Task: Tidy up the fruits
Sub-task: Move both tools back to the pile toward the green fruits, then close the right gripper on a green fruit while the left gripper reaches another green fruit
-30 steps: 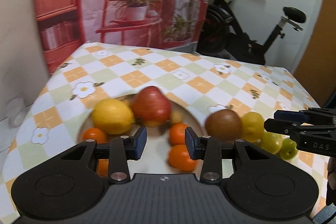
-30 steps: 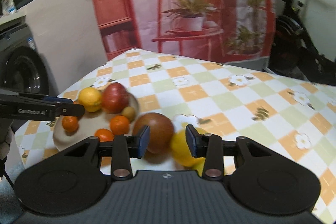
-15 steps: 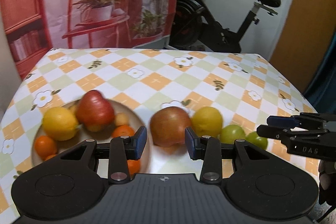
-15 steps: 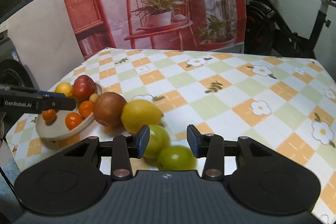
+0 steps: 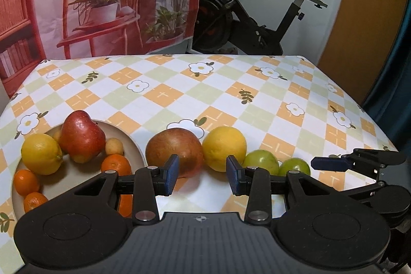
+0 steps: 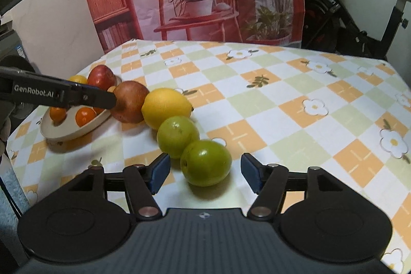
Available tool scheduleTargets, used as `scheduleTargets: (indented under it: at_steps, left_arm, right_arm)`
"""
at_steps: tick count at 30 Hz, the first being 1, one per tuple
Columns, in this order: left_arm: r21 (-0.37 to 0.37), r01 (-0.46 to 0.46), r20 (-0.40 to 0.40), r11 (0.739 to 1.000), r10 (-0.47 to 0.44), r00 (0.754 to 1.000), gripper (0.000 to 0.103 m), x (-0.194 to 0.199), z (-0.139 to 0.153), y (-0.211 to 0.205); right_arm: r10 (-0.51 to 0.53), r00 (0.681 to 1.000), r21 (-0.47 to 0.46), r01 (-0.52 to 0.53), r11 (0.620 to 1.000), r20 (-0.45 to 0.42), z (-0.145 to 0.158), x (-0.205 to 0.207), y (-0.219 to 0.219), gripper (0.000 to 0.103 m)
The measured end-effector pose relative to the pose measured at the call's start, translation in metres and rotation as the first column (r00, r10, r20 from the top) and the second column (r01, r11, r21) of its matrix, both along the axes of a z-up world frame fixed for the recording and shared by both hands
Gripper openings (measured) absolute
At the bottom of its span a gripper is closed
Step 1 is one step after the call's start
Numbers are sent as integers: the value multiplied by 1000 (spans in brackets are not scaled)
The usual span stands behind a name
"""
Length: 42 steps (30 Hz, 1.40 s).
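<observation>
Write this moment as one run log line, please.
left gripper: open, empty, before brown-red fruit | right gripper: opening, near green fruit between jaws, pads apart | plate: holds several fruits

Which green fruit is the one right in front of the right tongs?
Find the plate of fruit, then follow the row of loose fruit on the tablecloth. The last one, the green fruit, is darker than its paler green neighbour.

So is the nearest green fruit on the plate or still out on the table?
Out. The nearest green fruit lies on the tablecloth, far from the plate.
</observation>
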State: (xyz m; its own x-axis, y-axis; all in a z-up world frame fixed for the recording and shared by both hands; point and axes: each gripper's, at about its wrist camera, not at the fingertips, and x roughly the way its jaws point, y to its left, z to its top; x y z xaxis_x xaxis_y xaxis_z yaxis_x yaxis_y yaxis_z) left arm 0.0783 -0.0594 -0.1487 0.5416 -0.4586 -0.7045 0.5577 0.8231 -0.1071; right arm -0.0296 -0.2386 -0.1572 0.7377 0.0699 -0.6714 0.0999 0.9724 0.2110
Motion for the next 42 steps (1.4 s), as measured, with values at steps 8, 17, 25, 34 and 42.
scheduleTargets:
  at_steps: [8, 17, 25, 34, 42]
  left_arm:
    - [0, 3, -12, 1000, -3, 1000, 42, 2, 0, -2]
    - [3, 33, -65, 999, -33, 997, 47, 4, -5, -13]
    - [-5, 46, -95, 999, -46, 994, 48, 5, -9, -22]
    - [-18, 95, -130, 995, -97, 987, 57, 1, -14, -44]
    - [1, 73, -195, 997, -72, 978, 58, 6, -27, -58]
  right_arm:
    - [17, 1000, 14, -17, 1000, -21, -12, 8, -3, 64]
    - [24, 1000, 77, -23, 997, -18, -19, 13, -12, 53]
    - [8, 1000, 83, -8, 997, -5, -18, 8, -19, 53]
    - [-68, 998, 67, 67, 996, 17, -8, -5, -45, 53]
    - [-106, 994, 69, 103, 992, 29, -5, -14, -57, 53]
